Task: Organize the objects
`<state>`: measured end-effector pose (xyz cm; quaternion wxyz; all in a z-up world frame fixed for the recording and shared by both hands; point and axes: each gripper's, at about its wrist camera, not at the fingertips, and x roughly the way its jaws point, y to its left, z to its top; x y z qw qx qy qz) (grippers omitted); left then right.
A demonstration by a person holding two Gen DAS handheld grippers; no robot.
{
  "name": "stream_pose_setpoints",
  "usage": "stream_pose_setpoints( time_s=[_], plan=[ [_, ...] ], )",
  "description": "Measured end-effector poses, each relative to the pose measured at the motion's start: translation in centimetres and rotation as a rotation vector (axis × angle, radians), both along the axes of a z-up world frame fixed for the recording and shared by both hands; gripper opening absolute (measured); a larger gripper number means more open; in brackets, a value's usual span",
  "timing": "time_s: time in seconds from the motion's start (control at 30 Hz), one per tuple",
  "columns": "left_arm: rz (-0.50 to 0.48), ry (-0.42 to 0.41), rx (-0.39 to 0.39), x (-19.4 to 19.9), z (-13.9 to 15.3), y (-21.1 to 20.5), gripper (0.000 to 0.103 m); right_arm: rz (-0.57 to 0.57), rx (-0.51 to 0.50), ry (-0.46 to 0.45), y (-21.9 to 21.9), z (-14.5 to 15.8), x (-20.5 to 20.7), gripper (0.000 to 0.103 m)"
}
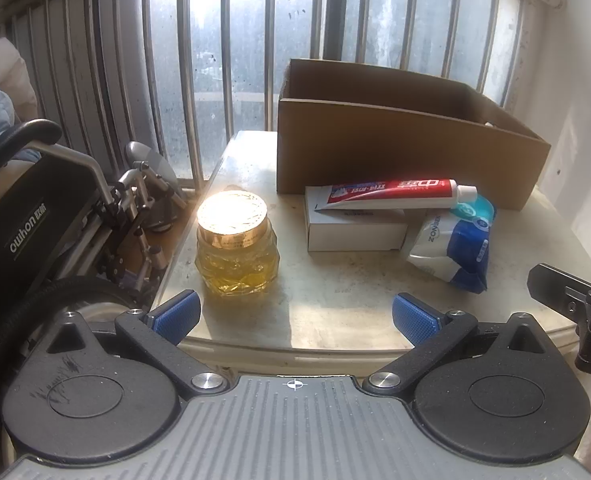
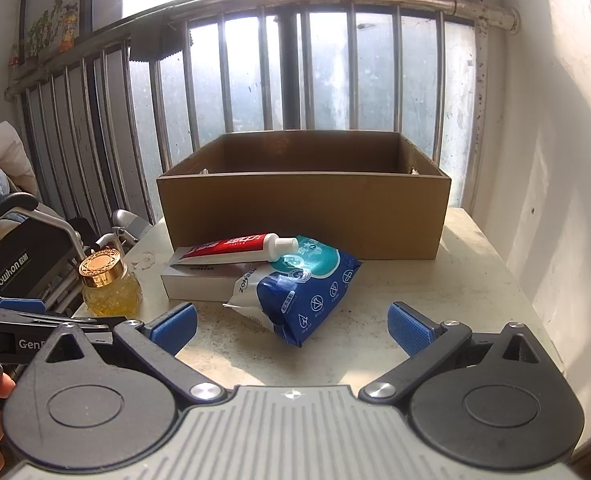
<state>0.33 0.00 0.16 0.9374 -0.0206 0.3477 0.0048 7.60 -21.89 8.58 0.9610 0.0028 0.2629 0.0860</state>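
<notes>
**Both grippers waiting spread before the clutter**

Left wrist view: the left gripper (image 1: 295,316) is hovering at the near edge of the table (image 1: 335,292), its blue pads spread wide and holding nothing. The amber glass jar (image 1: 236,246) with a gold lid is standing upright just ahead of the left pad. Ahead and right of the gap, the toothpaste tube (image 1: 395,192) is lying on top of a white carton (image 1: 355,228), its long axis running left to right and its white cap pointing right. The cap is touching the blue wipes pack (image 1: 455,248), which is leaning tilted against the carton. Behind them the open cardboard box (image 1: 395,140) is sitting. The right gripper (image 1: 575,300) is poking in at the right edge.

Right wrist view: the right gripper (image 2: 291,326) is also gaping wide and empty. The wipes pack (image 2: 307,296) is lying straight ahead between the jaws, its long axis running away and rightward. The tube (image 2: 239,250) is pointing its cap right, toward the pack. The jar (image 2: 109,284) is standing far left, beyond the left pad, and the box (image 2: 303,208) is sitting behind.
</notes>
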Motion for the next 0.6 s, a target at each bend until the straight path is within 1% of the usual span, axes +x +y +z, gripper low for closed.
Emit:
stream_pose_setpoints(
  time_s=[0.6],
  plan=[
    [-0.001, 0.006, 0.005, 0.38, 0.01, -0.11, 0.103, 0.004, 0.001, -0.001, 0.11, -0.02, 0.3, 0.103]
  ],
)
